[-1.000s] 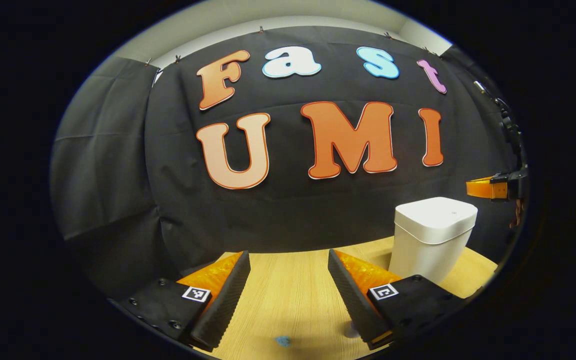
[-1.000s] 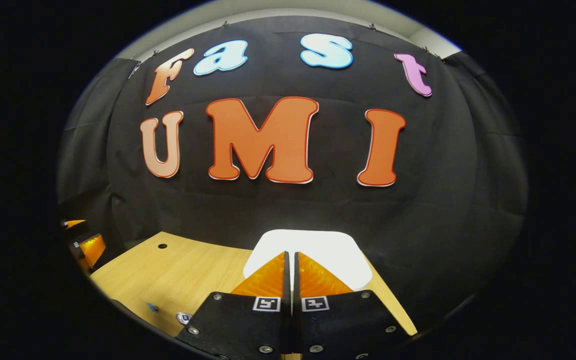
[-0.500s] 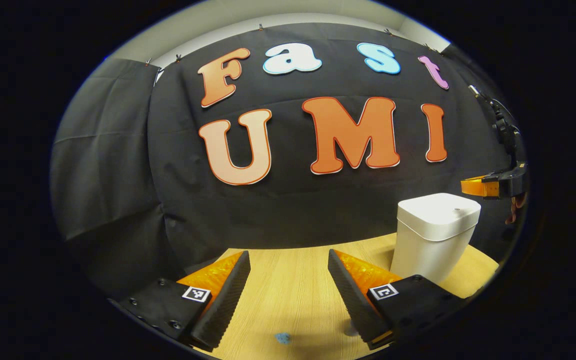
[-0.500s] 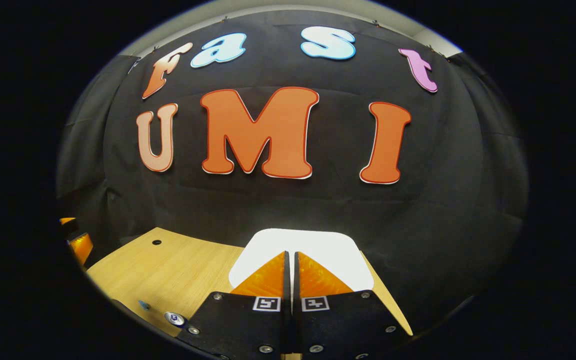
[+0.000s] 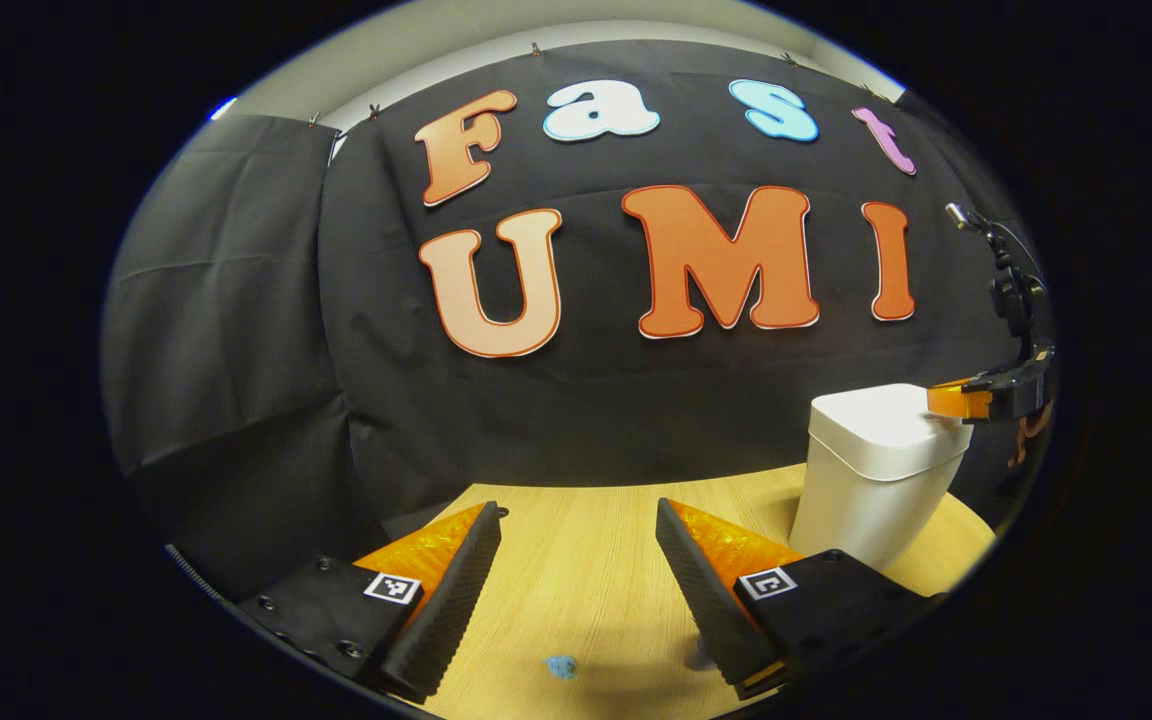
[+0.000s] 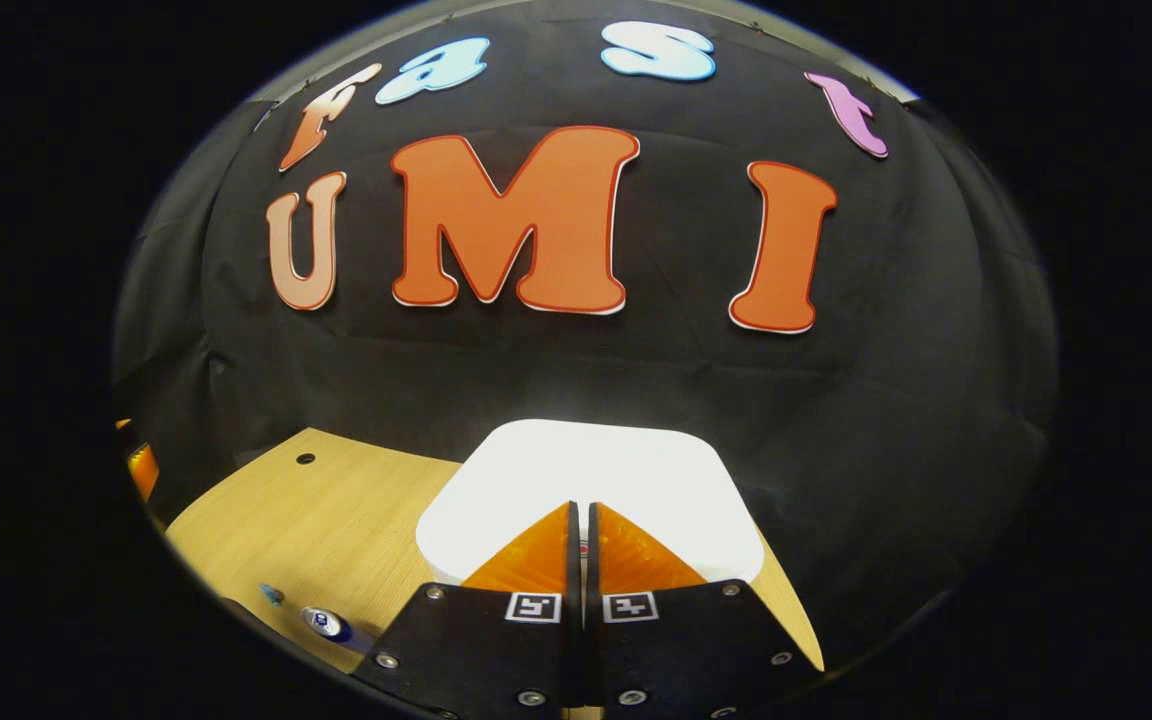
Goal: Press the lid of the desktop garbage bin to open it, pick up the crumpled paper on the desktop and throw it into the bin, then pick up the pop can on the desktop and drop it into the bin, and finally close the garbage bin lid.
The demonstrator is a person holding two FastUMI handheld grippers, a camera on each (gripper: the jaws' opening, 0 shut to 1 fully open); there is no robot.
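Observation:
The white desktop bin stands at the right of the wooden desk with its lid down. In the right gripper view my right gripper is shut with nothing between its fingers, and its tips rest at the near part of the lid. Seen from the left gripper view, the right gripper reaches the lid's right edge. My left gripper hangs open above the desk, left of the bin. A small blue crumpled scrap lies between its fingers on the desk. The pop can's top shows at the desk's near edge.
The wooden desk runs back to the black cloth wall. A small round hole sits in the desk's far left part. The left gripper peeks in at the left edge of the right gripper view.
The right gripper has come down and forward onto the bin lid, which now looks larger in its view. The left gripper stays open and has shifted only slightly.

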